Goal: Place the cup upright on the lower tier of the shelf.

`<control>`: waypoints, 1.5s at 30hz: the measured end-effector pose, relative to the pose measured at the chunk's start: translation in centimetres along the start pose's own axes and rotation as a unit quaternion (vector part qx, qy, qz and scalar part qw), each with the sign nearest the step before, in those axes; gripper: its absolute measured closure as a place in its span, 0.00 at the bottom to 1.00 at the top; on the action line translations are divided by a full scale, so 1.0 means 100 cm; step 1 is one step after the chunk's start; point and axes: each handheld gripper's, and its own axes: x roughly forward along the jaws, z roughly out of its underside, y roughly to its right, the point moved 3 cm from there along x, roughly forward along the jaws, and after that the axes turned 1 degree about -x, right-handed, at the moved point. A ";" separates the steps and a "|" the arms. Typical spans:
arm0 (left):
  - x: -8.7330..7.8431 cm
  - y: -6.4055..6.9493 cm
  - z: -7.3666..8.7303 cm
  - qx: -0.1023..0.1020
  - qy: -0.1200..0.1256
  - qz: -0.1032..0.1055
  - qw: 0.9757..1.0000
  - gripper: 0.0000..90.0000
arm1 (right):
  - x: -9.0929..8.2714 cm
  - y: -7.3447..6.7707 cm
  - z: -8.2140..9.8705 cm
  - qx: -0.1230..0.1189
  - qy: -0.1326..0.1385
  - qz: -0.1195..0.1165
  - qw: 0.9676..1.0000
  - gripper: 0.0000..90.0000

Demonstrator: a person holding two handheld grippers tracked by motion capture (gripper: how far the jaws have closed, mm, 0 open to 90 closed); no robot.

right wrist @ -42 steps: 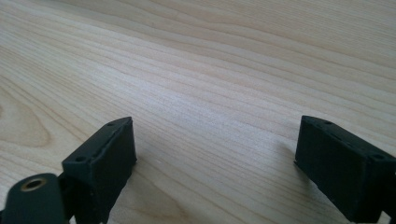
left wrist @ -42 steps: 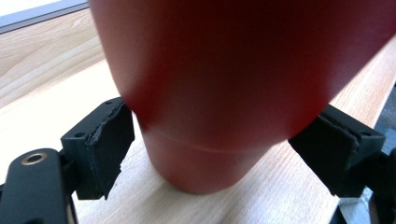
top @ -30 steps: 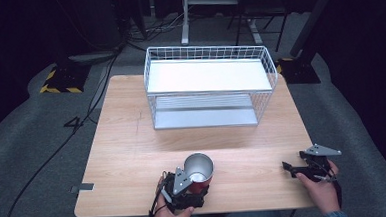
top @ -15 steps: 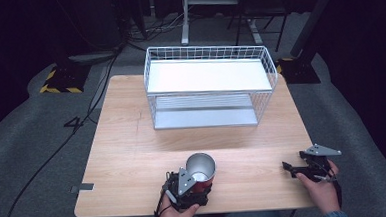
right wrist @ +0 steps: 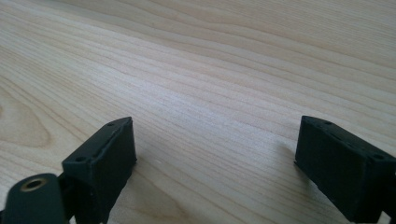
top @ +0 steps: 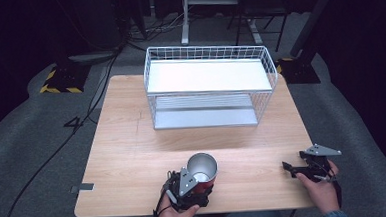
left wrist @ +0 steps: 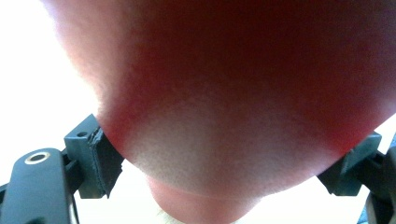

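At the near edge of the worktop (top: 133, 156), high view: left tongs (top: 197, 188) clamp a red cup (top: 203, 172) w/ silver inside, upright, mouth up. Right tongs (top: 290, 167) sit well apart to its right, jaws spread, nothing between. Wire rack (top: 210, 85) stands beyond both.

Left gripper view: cup (left wrist: 224, 107) blurred, very close, jaw pads pressed on both its sides.

Right gripper view: right tongs (right wrist: 215, 158) gape wide over bare wood worktop (right wrist: 210, 60).
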 end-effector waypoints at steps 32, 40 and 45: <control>0.003 -0.036 -0.068 -0.013 0.005 0.011 1.000 0.18 | 0.000 0.000 0.000 0.001 0.001 0.001 1.000 0.14; 0.022 -0.053 -0.080 -0.013 0.006 0.009 1.000 0.18 | 0.000 0.000 0.000 0.001 0.001 0.001 1.000 0.14; 0.040 -0.069 -0.082 -0.025 0.003 -0.001 1.000 0.18 | 0.000 0.000 0.000 0.001 0.001 0.001 1.000 0.14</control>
